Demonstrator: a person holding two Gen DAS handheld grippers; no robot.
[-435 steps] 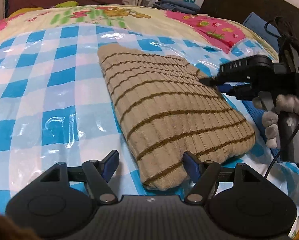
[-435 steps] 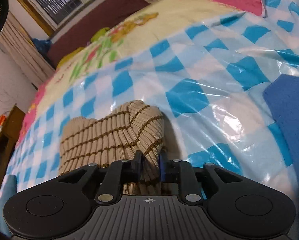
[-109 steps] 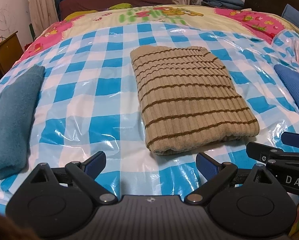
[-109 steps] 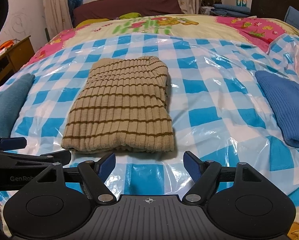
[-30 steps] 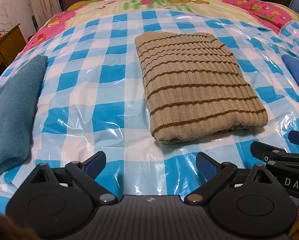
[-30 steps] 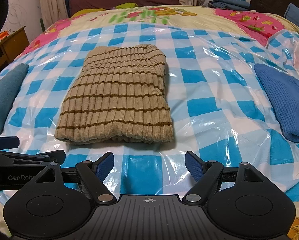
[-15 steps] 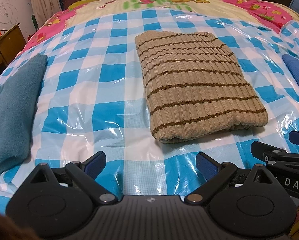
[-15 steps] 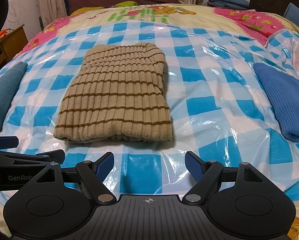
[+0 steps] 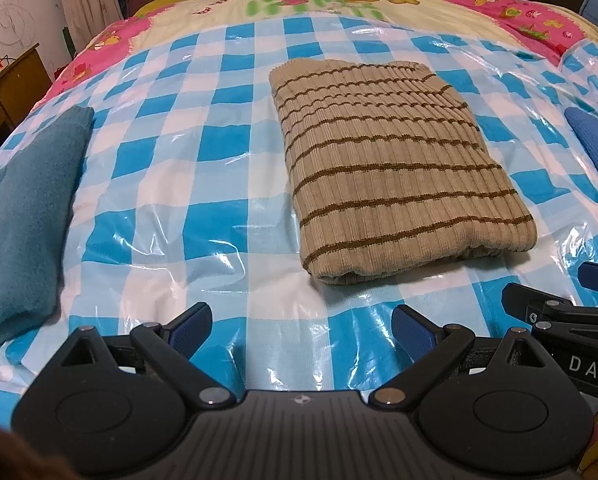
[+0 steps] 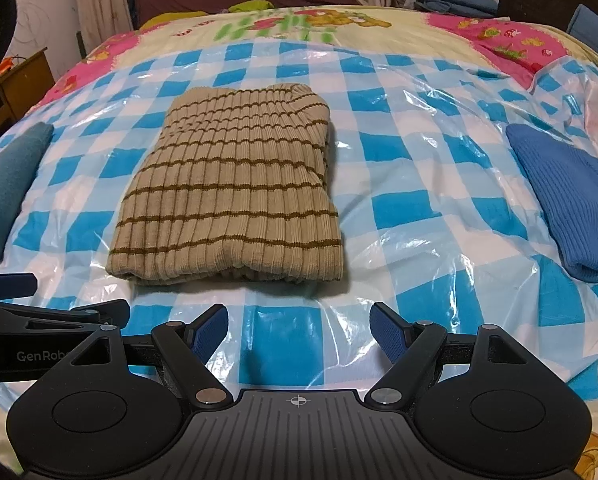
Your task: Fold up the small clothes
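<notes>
A folded tan striped sweater [image 9: 395,168] is laid flat on the blue-checked plastic sheet [image 9: 171,184], apart from both grippers. The blue knit [image 10: 571,196] is shown fully only in the right view. The left gripper [image 9: 301,330] and right gripper [image 10: 299,330] are held wide open, empty; the teal cloth [image 9: 23,204] is cut off

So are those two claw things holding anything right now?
No, nothing is held. The left tool and right tool are both open, short of the folded striped sweater, which lies untouched on the checked plastic sheet.
</notes>
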